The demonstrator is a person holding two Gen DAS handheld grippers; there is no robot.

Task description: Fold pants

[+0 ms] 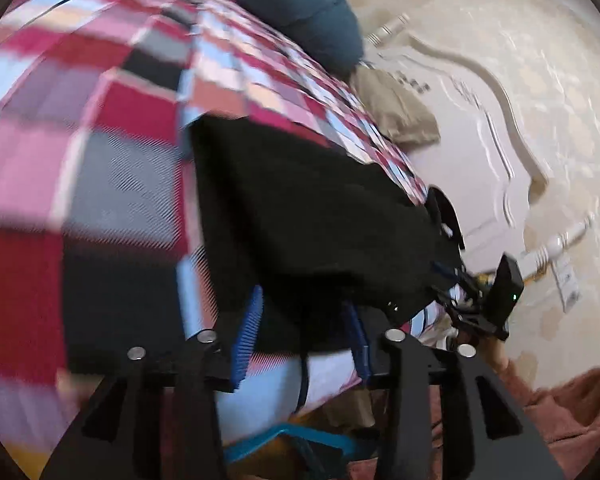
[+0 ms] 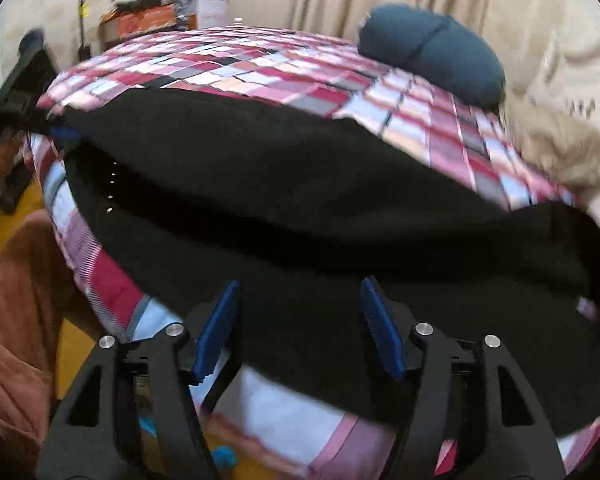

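Black pants [image 2: 284,200] lie spread across the near edge of a bed with a red, pink and blue checked cover [image 2: 260,64]. In the right wrist view my right gripper [image 2: 300,320] is open, its blue-padded fingers [image 2: 216,328] standing wide apart just at the near hem of the pants. In the left wrist view the pants [image 1: 300,208] fill the centre, and my left gripper [image 1: 304,332] is open with its blue pads [image 1: 248,336] at the pants' near edge. The right gripper [image 1: 480,300] also shows there at the pants' far corner.
A dark blue pillow [image 2: 432,52] and a beige pillow [image 2: 560,152] lie at the head of the bed. A white headboard [image 1: 480,128] stands by the wall. Boxes and clutter [image 2: 152,12] sit beyond the bed. A rust-coloured sleeve [image 2: 16,300] is at lower left.
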